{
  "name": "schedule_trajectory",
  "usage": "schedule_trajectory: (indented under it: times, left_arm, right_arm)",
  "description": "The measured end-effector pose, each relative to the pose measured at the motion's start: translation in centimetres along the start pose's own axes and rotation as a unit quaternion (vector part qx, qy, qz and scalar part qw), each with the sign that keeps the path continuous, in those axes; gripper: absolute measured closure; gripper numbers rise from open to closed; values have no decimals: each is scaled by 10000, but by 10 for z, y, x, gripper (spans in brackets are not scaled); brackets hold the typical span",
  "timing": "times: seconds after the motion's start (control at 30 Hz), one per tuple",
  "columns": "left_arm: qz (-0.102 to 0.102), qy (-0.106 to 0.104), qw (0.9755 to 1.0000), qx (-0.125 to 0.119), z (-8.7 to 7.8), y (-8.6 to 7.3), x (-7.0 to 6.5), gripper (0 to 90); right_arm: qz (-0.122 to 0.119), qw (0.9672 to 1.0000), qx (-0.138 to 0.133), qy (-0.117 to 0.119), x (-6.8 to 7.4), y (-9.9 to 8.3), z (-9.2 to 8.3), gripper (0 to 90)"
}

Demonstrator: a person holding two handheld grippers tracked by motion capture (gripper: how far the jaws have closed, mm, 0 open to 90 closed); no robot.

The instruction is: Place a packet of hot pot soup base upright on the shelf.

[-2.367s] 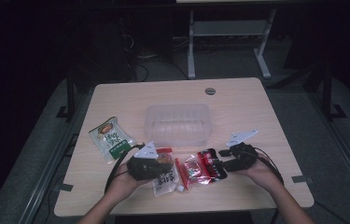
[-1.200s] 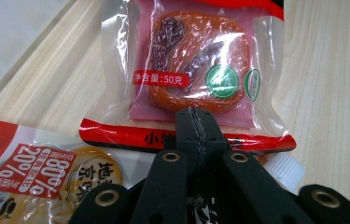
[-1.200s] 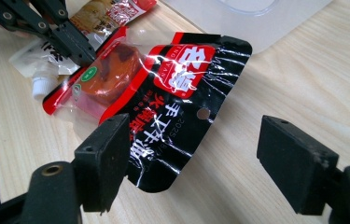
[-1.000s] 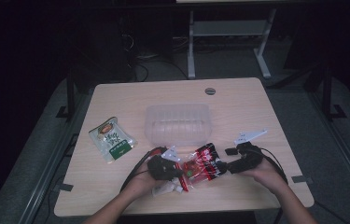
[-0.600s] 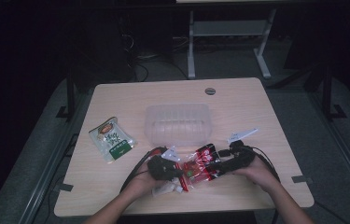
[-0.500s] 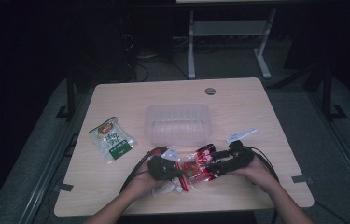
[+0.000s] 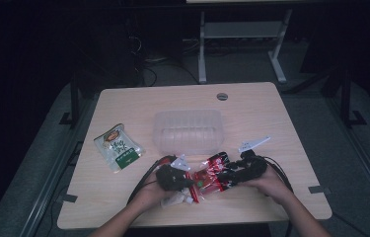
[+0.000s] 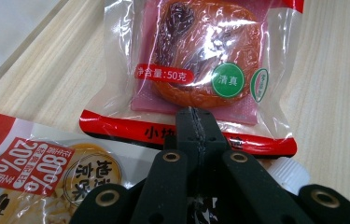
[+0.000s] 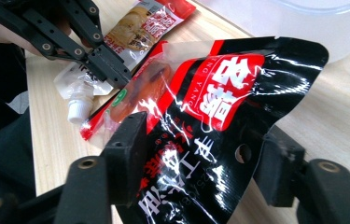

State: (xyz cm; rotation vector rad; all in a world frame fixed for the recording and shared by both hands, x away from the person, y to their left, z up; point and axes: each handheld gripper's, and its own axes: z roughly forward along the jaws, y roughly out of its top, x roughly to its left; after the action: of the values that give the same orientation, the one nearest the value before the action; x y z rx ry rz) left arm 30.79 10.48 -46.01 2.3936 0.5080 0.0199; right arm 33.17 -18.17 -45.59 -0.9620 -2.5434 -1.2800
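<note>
- Two packets in play – the left hand-held gripper [image 8: 195, 122] has its jaws pressed together on the bottom seam of the clear red-trimmed snack packet [image 8: 196, 60], which lies flat on the tabletop [image 8: 331, 84].
- Right hand-held gripper [image 9: 200, 163] – jaws have just been closing, with the black-and-red foil packet [image 9: 219, 126] between them. They still stand apart, and I can't see the pads pressing on the foil, so no confirmed grip yet.
- Black packet rests partly over the clear one, just in front of the clear plastic tub [image 7: 187, 131], as seen from the high view.
- Likely step: lift the black packet off the pile while the left pins the clear one down.
- Finish closing the right jaws on the flat body of the foil, not on the crinkled corner – glossy film will probably slip.
- Keep the left clamp steady on the seam, so the clear packet doesn't ride up with the other.
- Peel the black packet up and away toward the tub, slowly; watch for the films sticking together.
- White-capped spout pouch [image 9: 84, 88] sits under the left jaws – avoid dragging it along.
- Green snack bag [image 7: 118, 148] is well apart to the left, so no concern there.
</note>
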Motion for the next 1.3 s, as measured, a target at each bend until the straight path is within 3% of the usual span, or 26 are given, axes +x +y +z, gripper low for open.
schedule_trajectory:
  times: [0.13,0.3,0.57,0.73,0.97,1.3]
  left_arm:
    - [-13,14,10000,11,0,0,0,897]
    - [-43,21,10000,-14,0,0,-1,897]
    - [-58,21,10000,-30,0,-1,-1,897]
    - [-76,11,10000,-35,0,-1,0,898]
    - [-70,20,10000,-48,0,-1,0,898]
    - [-29,25,10000,-30,0,-1,0,897]
  right_arm:
    - [-7,10000,-26,7,1,1,0,503]
    - [102,9998,52,154,0,0,1,500]
    - [204,9995,46,246,-1,1,1,619]
    - [87,9997,43,223,2,4,1,704]
    - [-335,9992,-9,212,7,7,-1,859]
    - [-526,9979,-112,365,9,9,-6,899]
